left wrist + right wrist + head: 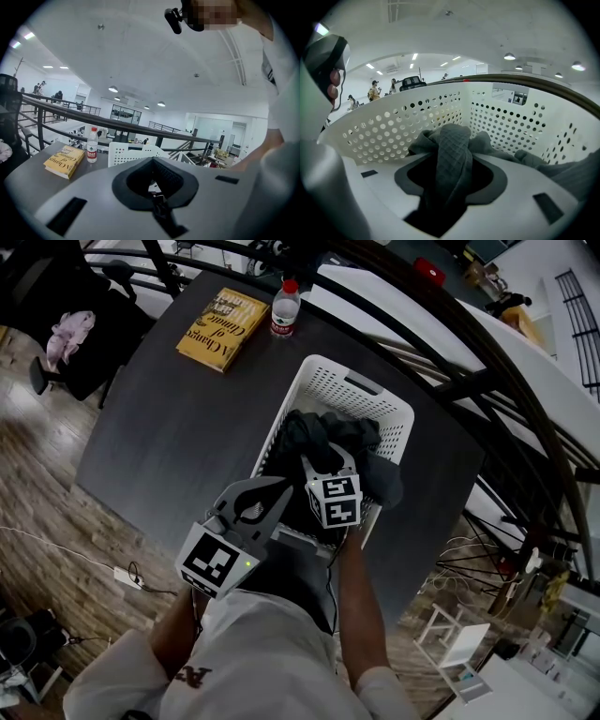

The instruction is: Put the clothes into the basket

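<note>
A white perforated basket (323,367) stands on the dark table (169,418) with dark grey clothes (323,442) piled inside. My right gripper (333,460) reaches down into the basket over the pile. In the right gripper view a fold of the grey cloth (452,154) lies loosely in the gap of the right gripper (450,187), whose jaws stand apart. The basket's wall (393,126) rises close behind. My left gripper (279,487) hovers at the basket's near left rim, shut with nothing in it. In its own view the left gripper (153,190) points level over the table.
A yellow book (223,328) and a water bottle (285,307) lie at the table's far edge. A dark railing (450,362) curves past the table's right side. A chair with a pink cloth (70,334) stands at the left. A power strip (127,575) lies on the floor.
</note>
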`<state>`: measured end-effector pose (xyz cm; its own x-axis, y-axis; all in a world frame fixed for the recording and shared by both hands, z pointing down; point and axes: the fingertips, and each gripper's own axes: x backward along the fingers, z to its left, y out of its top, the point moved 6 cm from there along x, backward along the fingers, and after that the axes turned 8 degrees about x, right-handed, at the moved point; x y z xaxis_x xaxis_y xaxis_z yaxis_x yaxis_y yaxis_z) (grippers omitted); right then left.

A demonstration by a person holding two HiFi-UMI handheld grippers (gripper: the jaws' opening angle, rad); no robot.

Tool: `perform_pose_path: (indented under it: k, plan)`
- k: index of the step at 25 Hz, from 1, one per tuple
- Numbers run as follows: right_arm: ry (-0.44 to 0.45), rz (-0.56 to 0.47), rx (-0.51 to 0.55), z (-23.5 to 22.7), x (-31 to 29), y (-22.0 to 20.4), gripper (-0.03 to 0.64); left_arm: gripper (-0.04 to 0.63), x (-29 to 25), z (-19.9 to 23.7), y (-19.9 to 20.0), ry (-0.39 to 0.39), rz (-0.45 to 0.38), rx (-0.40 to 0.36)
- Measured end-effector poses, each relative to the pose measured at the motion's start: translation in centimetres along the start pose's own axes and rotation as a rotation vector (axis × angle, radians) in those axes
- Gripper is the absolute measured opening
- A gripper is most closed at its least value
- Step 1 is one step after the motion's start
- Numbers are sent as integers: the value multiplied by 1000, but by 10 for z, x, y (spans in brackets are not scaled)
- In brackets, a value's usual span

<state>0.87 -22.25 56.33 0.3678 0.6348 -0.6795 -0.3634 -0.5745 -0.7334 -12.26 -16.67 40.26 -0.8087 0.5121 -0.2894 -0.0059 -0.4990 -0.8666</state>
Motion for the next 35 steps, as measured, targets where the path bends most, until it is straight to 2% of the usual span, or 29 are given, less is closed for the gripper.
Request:
perform_pose_path:
  k: [7,13,19,30,35]
  plan:
    - [-11,40,38,3,-1,-2,307,-6,4,3,-1,5,-6,-5]
    - [-44,36,61,4,5,1,359,-6,9,3,2,11,-12,0]
    - [-61,8,93,5,18,11,368,-6,16,-2,6,16,-34,-4]
    - [-104,-102,122,14,59,44,368,-6,36,-22,19,29,-83,-42]
    - [-139,-230,155,21,101,62,366,-6,45,-37,22,30,-99,-67]
